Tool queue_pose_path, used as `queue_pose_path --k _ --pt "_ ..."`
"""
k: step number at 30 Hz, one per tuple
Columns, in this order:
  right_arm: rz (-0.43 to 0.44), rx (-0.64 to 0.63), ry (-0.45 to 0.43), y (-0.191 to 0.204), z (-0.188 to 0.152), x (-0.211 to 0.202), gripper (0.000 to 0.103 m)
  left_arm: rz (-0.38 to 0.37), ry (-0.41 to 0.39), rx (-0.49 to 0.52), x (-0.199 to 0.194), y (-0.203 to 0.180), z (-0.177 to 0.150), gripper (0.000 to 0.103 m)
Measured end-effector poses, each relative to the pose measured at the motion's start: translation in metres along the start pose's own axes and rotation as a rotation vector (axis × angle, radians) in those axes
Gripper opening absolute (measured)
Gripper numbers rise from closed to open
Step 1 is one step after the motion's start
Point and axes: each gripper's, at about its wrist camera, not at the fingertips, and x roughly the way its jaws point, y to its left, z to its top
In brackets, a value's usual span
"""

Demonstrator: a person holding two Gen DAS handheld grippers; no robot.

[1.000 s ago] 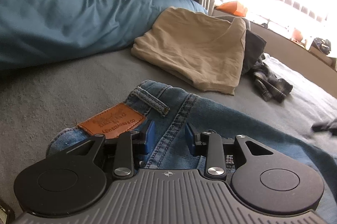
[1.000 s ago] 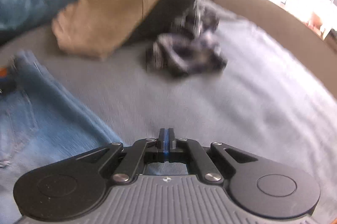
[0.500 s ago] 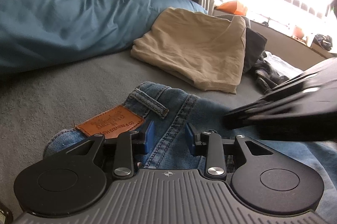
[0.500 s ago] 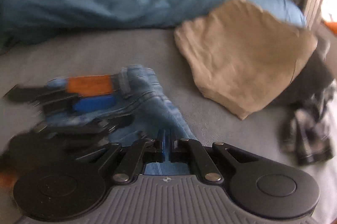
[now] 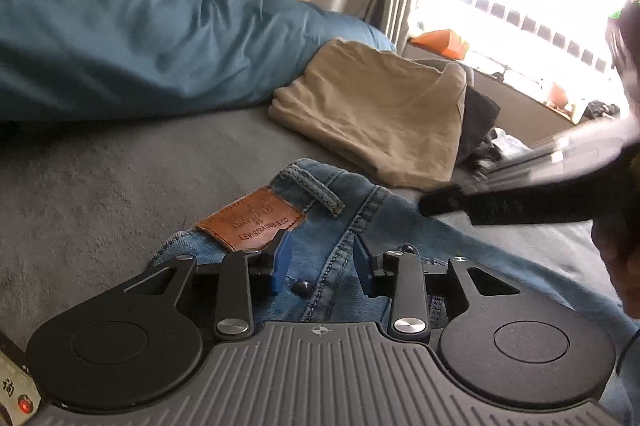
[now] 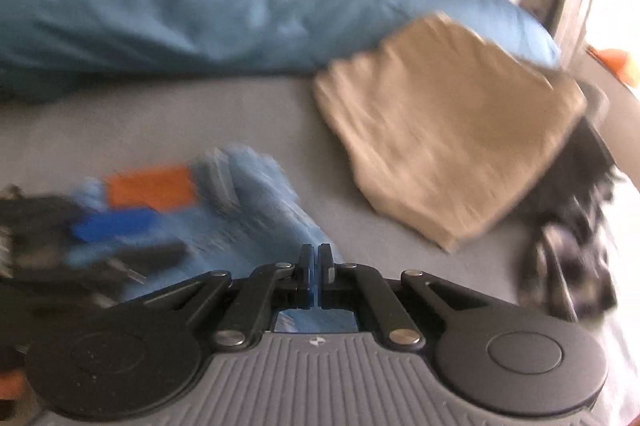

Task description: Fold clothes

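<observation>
Folding in hand: the blue jeans [image 5: 372, 222], which lie on the grey bedsheet [image 5: 100, 185] with the waistband end nearest the left wrist camera; the brown leather patch [image 5: 250, 220] and a belt loop [image 5: 314, 187] face up.
Left gripper [image 5: 320, 262]: jaws partly spread, straddling the stitched back seam just below the waistband; the blue pads stand either side of the denim and I cannot see them pressing on it, so I would not call it a pinch.
Right gripper [image 6: 316, 260]: pads pressed together with nothing visibly between them; it sits low over the jeans, just right of the left gripper, and shows in the left view as a dark blurred bar coming in from the right.
Done, as far as can be seen: a tan garment [image 5: 380, 113] lies folded flat against the teal duvet [image 5: 120, 9], with a dark folded piece [image 5: 478, 117] tucked under its far edge.
Left to do: the jeans look only partly dealt with, since how their legs lie is out of view; a crumpled dark patterned garment [image 6: 568, 246] beside the folded pile appears not yet folded.
Progress, as a judgement: somewhere mid-task, with at least two items outstanding.
</observation>
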Motion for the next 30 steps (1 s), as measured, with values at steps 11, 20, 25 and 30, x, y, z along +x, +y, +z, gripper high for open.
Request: queue_pose_path --k 11,20,25,30 --pt "-0.008 0.053 0.087 0.001 0.001 0.042 0.0 -0.009 -0.012 -0.051 -0.015 0.009 0.015 0.035" --pt "0.038 0.031 0.002 0.0 0.014 0.021 0.0 0.025 -0.003 -0.036 -0.007 0.014 0.006 0.034" --pt "0.012 -0.014 0.04 -0.006 0.016 0.026 0.041 0.02 -0.001 -0.046 -0.009 0.016 0.005 0.034" --pt "0.108 0.029 0.089 -0.014 0.007 0.034 0.039 0.029 -0.013 -0.031 -0.009 0.013 0.003 0.034"
